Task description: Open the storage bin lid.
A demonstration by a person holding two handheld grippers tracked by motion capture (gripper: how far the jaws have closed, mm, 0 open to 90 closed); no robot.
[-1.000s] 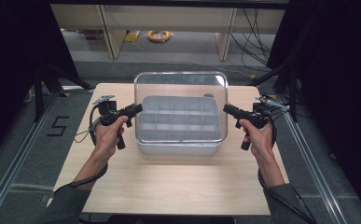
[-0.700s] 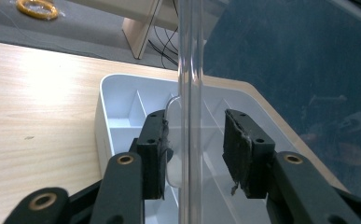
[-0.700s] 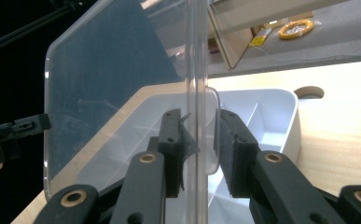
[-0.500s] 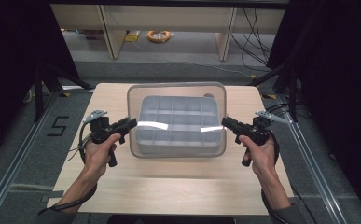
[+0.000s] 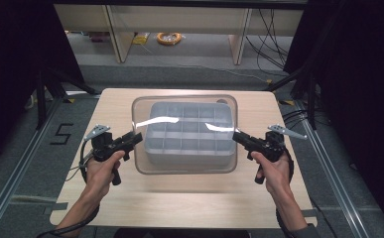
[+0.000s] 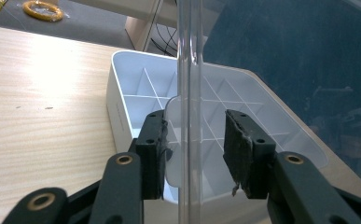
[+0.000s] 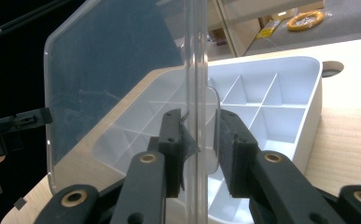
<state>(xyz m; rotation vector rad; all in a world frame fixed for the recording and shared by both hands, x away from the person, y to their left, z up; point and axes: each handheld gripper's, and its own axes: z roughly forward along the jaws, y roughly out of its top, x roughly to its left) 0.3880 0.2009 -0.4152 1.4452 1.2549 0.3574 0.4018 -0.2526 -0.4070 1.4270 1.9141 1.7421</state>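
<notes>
I held the clear plastic lid [image 5: 184, 134] above the white compartmented tray [image 5: 187, 136] mid-table, left tongs [image 5: 136, 139] and right tongs [image 5: 239, 137] straddling its edges, unclamped; lowering squarely seemed next.

- A light wooden table [image 5: 189, 198] takes the middle of the high view, its bare part at the bottom centre.
- A round hole [image 7: 332, 68] is in the table top, at the right edge of the right gripper view.
- A coil of orange cable [image 5: 169, 38] lies on the grey floor at the top centre.
- A number "5" [image 5: 62, 134] is marked on the floor at the left.
- Black cables [image 5: 269, 29] hang at the upper right.
- Pale wooden shelf legs [image 5: 117, 34] stand at the top.
</notes>
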